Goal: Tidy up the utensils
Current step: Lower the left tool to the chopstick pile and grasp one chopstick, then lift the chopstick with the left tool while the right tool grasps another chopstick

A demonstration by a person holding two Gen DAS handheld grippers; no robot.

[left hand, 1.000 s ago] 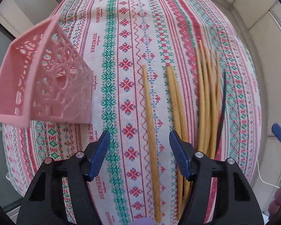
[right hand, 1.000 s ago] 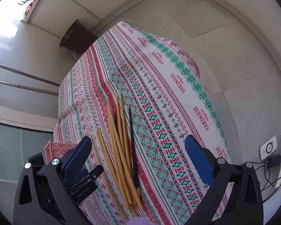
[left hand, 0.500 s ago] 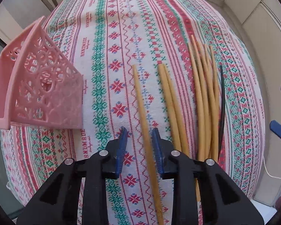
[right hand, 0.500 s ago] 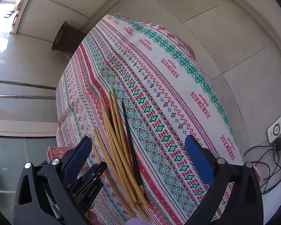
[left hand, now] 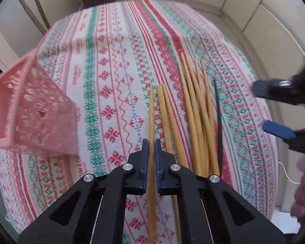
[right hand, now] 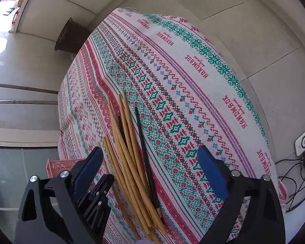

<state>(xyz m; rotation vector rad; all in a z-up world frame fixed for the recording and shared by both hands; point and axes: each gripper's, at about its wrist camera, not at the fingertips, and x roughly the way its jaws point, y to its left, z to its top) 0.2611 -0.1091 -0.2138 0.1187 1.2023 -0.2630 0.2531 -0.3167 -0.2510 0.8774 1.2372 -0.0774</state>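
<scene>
One wooden chopstick (left hand: pixel 151 122) clamped in left tongs (left hand: pixel 149 144), right tongs (right hand: pixel 150 160) closing, seemingly empty, above pile (right hand: pixel 130 148)

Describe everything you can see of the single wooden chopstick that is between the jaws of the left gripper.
The wooden chopstick is a long, thin, light-brown stick, like bamboo. It lies alone on the patterned tablecloth, pointing away from the camera, left of a pair of similar sticks and apart from them. The left gripper is shut on it: its blue jaws press it from both sides near its middle. Its near end runs below the picture.
</scene>
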